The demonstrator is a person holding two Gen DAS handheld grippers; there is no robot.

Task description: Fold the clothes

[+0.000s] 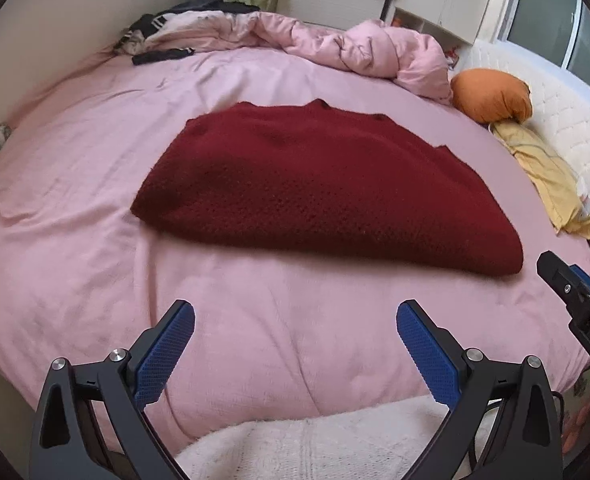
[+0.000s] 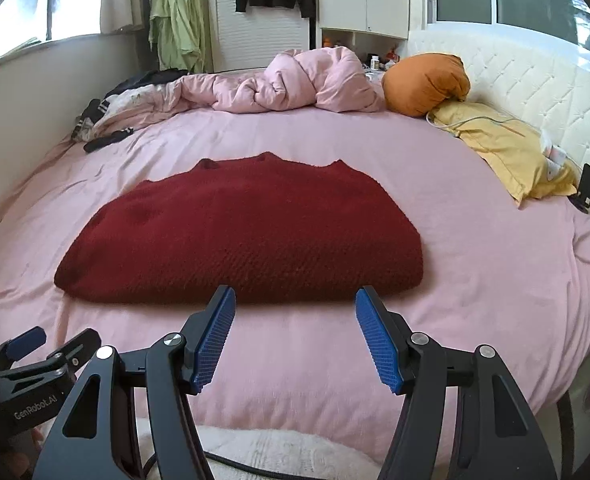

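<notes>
A dark red knit sweater [image 1: 315,188] lies folded flat on the pink bed sheet [image 1: 75,168]; it also shows in the right wrist view [image 2: 247,236]. My left gripper [image 1: 295,312] is open and empty, held over the sheet short of the sweater's near edge. My right gripper [image 2: 293,298] is open and empty, its fingertips just short of the sweater's near fold. The right gripper shows at the right edge of the left wrist view [image 1: 575,296]. The left gripper shows at the lower left of the right wrist view [image 2: 51,340].
A bunched pink duvet [image 2: 295,80] lies at the far side of the bed. An orange pillow [image 2: 423,80] and a yellow pillow [image 2: 503,148] sit by the white headboard [image 2: 535,88]. Dark clothes [image 2: 107,136] lie at the far left. A phone [image 2: 589,184] stands at the right.
</notes>
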